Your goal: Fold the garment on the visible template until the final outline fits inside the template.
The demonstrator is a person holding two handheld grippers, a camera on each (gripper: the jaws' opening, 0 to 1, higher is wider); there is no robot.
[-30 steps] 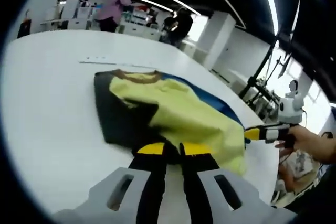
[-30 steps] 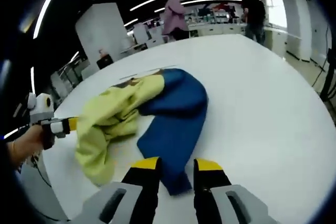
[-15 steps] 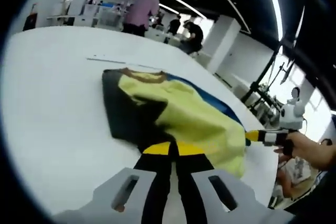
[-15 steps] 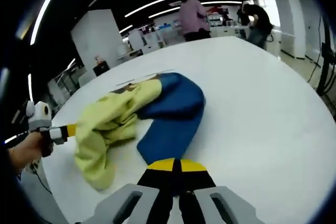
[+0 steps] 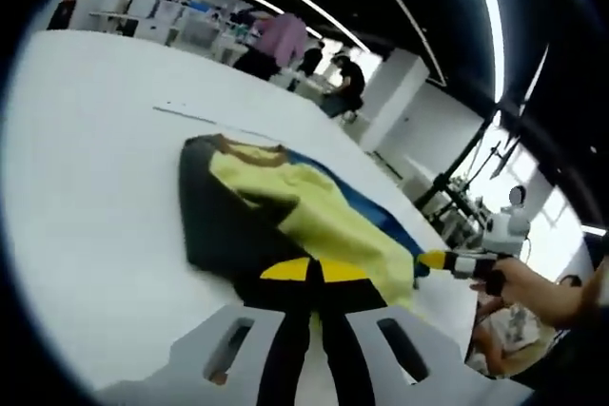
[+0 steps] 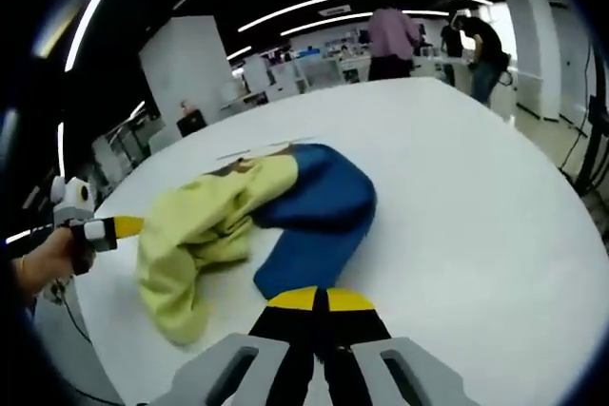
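Clearly both claws are clamped on the crumpled yellow, blue and black cloth garment (image 6: pixel 257 216), which lies bunched on the broad white surface (image 6: pixel 457 197). The right claw (image 6: pixel 318 298), jaws pressed together, pinches the blue edge of the garment nearest it; the left claw (image 5: pixel 306 270), jaws likewise closed, grips the black and yellow hem on the garment's other side. To fold well, the person should probably lift both edges together, keep the cloth taut between the claws, and lay it flat. A thin line (image 5: pixel 186 112) beyond the garment may mark the template; that cannot be confirmed.
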